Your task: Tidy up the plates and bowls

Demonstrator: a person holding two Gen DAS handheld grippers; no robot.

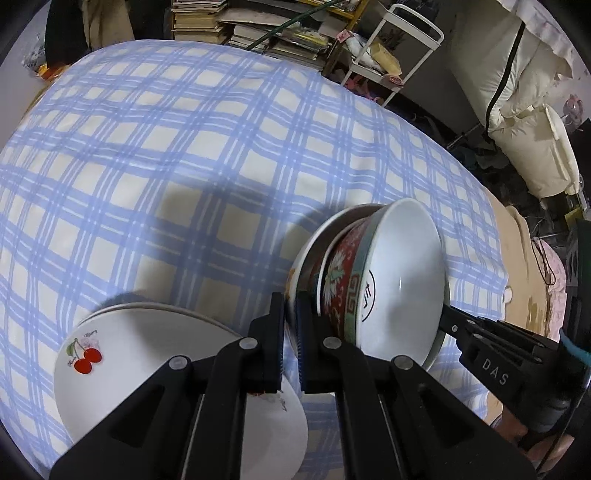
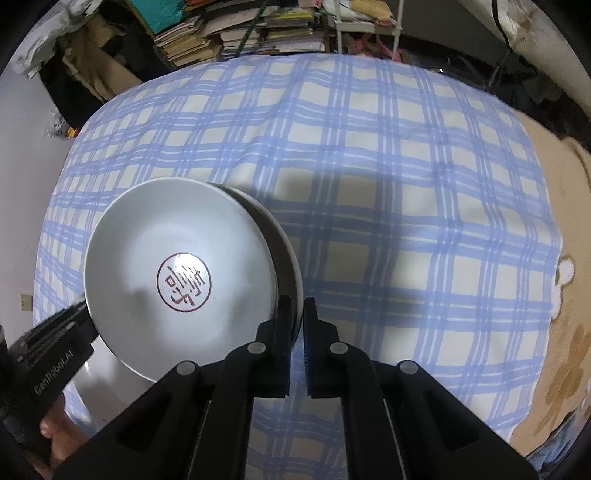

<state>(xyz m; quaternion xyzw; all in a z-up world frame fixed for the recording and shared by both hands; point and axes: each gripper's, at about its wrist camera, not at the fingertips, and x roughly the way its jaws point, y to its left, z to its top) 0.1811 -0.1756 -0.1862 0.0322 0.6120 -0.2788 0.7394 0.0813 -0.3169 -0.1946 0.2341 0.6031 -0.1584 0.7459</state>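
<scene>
A blue-and-cream plaid cloth (image 1: pixel 184 147) covers the whole work surface, with stacked books (image 1: pixel 221 22) and a white rack (image 1: pixel 399 48) crowding its far edge.

I take the bowl stack (image 1: pixel 369 280) as my landmark: a red patterned bowl (image 1: pixel 341 280) nested inside an outer bowl (image 2: pixel 286 254), both lifted and tilted. My left gripper (image 1: pixel 290 321) is pinched onto the stack's rim on the near-left side, and my right gripper (image 2: pixel 297 325) is clamped on the rim at the opposite side, fingers (image 2: pixel 282 332) nearly together with only the bowl wall between them.

The cherry plates (image 1: pixel 155 354) lie on the cloth just left of and below the stack.

I judge this to be the carrying step: bowls gathered, placement pending. Next I need both hands lowering level so the inner bowl doesn't slide out.

Beyond the stack the cloth is bare and wide; to its right the cloth ends at a beige blanket (image 2: pixel 561 332), so I'd stay inboard.
</scene>
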